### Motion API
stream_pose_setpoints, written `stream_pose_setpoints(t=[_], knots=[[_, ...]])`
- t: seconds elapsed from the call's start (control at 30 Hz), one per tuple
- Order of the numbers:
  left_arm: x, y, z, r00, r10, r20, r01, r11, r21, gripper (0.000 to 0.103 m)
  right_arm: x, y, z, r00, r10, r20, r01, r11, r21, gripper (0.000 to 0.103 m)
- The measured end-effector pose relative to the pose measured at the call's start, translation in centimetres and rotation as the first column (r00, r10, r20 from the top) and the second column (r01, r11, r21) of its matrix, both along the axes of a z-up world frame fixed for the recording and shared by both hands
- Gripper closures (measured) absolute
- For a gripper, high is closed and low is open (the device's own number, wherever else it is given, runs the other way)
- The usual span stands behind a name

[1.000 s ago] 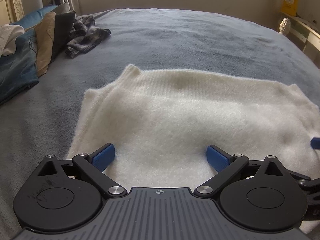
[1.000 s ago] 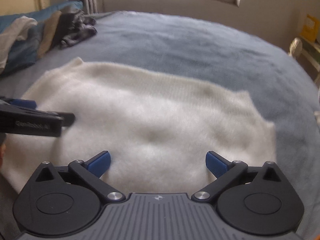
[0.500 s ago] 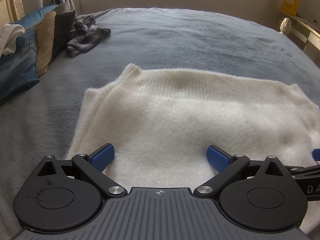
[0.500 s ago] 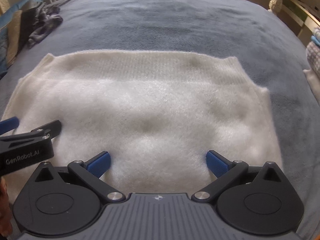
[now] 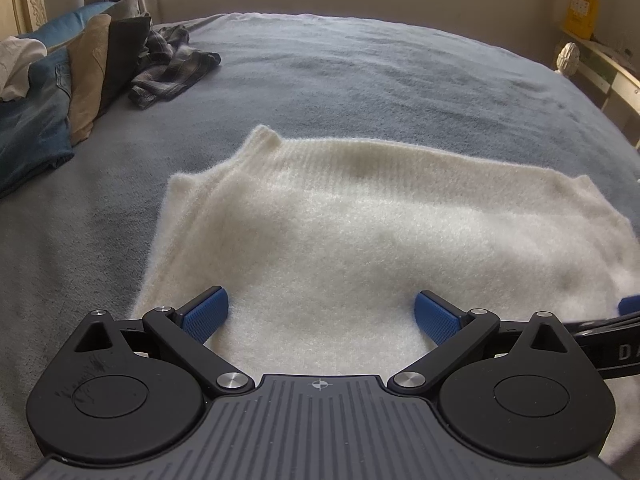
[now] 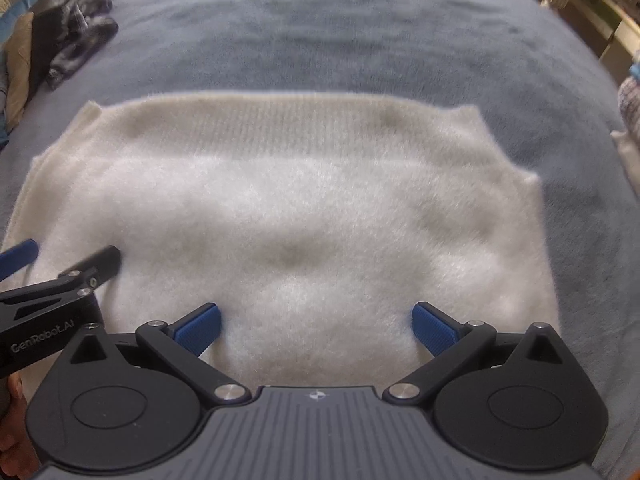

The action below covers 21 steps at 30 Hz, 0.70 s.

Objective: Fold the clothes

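Two tongs in our hands, both spread wide, nothing between blue pads. Left tongs (image 5: 322, 314) low over near left part of white sweater (image 5: 380, 240); right tongs (image 6: 316, 322) over near middle of same sweater (image 6: 288, 216). Sweater lies flat on grey-blue bed (image 5: 360, 80), ribbed edge at far side. Left tongs also visible at left edge of right wrist view (image 6: 60, 264), just beside sweater's left border. Plaid garment (image 5: 172, 66) and stacked clothes (image 5: 60, 92) lie far left on bed, well apart from sweater.
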State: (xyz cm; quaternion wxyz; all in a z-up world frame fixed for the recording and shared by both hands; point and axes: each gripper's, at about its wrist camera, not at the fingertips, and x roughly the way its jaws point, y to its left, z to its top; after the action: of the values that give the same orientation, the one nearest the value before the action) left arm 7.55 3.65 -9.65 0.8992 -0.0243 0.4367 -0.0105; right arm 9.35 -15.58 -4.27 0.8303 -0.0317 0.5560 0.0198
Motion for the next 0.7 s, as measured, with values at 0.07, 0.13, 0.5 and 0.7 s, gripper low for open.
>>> stream_pose_setpoints(t=[0.07, 0.13, 0.5, 0.7], knots=[[0.0, 0.1, 0.0, 1.000, -0.004, 0.000, 0.004, 1.000, -0.006, 0.002, -0.5, 0.4, 0.5, 0.998, 0.019, 0.055, -0.017, 0.999, -0.031, 0.000], [0.0, 0.2, 0.0, 1.000, -0.006, 0.001, 0.006, 1.000, -0.010, 0.002, -0.3, 0.7, 0.5, 0.998, 0.027, 0.057, -0.026, 0.999, -0.029, 0.000], [-2.3, 5.9, 3.1, 0.984, 0.009, 0.176, 0.012, 0.993, -0.118, 0.003, 0.4, 0.1, -1.1, 1.000, -0.007, -0.003, 0.007, 0.999, 0.032, 0.000], [-3.1, 9.9, 1.9, 0.992, 0.011, 0.125, 0.014, 0.980, -0.197, 0.003, 0.3, 0.0, -1.1, 1.000, -0.004, 0.001, 0.004, 0.999, 0.034, 0.000]])
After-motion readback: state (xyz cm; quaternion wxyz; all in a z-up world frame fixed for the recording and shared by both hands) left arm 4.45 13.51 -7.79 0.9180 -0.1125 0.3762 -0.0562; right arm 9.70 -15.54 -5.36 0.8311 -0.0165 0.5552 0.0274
